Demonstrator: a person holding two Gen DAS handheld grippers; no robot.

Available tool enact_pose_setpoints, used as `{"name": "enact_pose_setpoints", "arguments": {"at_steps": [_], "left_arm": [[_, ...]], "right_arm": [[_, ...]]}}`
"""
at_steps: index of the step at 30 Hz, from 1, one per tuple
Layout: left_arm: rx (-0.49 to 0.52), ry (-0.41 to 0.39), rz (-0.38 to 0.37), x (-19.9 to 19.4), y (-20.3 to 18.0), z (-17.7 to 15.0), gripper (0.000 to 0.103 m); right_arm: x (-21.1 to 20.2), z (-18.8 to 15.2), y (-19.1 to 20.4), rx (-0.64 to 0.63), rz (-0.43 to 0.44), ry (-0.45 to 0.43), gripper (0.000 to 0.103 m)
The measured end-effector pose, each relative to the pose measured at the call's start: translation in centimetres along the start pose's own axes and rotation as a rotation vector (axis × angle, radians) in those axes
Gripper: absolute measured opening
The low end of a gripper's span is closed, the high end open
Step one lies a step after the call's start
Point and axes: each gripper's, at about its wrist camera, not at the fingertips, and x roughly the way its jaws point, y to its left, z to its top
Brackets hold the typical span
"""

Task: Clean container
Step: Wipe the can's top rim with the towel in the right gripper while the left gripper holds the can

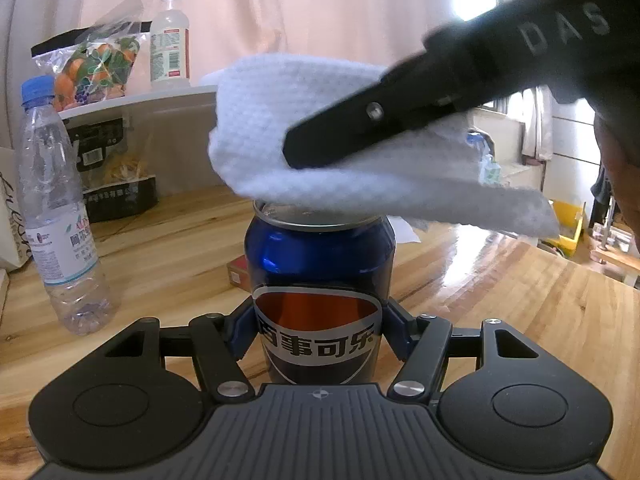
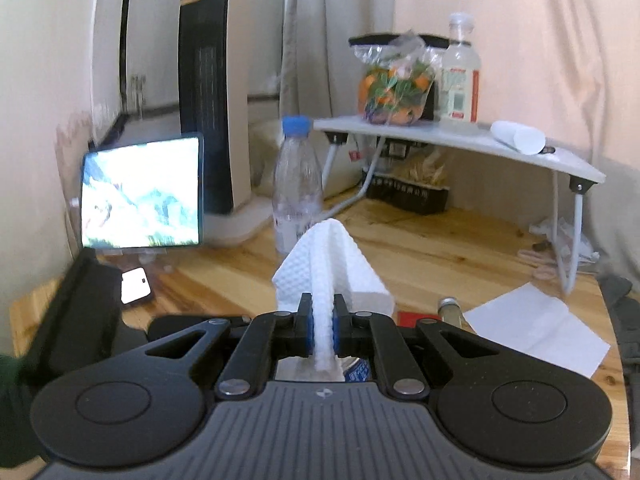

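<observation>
A blue Pepsi can (image 1: 320,276) stands upright on the wooden table, and my left gripper (image 1: 320,332) is shut on its lower body. My right gripper (image 2: 323,326) is shut on a folded white paper towel (image 2: 330,268). In the left wrist view the towel (image 1: 280,136) hangs just above the can's silver rim, touching or nearly touching it, with the right gripper's black finger (image 1: 360,128) lying across it from the upper right. The can's top (image 2: 356,368) shows partly below the right gripper.
A clear water bottle with a blue cap (image 1: 52,208) stands left of the can. A small white folding shelf (image 2: 460,140) at the back holds a snack bag (image 2: 394,92) and a bottle (image 2: 460,80). A tablet (image 2: 142,194), a phone (image 2: 136,280) and a paper sheet (image 2: 536,332) lie around.
</observation>
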Motion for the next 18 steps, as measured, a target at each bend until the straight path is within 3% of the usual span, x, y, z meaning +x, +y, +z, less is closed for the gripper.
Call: {"name": "enact_pose_setpoints", "arguments": {"at_steps": [9, 14, 18], "left_arm": [[0.020, 0.001, 0.006, -0.5, -0.3, -0.4, 0.066], [0.027, -0.013, 0.006, -0.5, -0.3, -0.3, 0.066], [0.029, -0.022, 0.004, -0.7, -0.3, -0.2, 0.066]], "right_arm": [[0.0, -0.5, 0.9, 0.029, 0.071, 0.033, 0.011], [-1.0, 0.3, 1.1, -0.002, 0.019, -0.028, 0.011], [-0.1, -0.1, 1.1, -0.022, -0.007, 0.007, 0.011]]}}
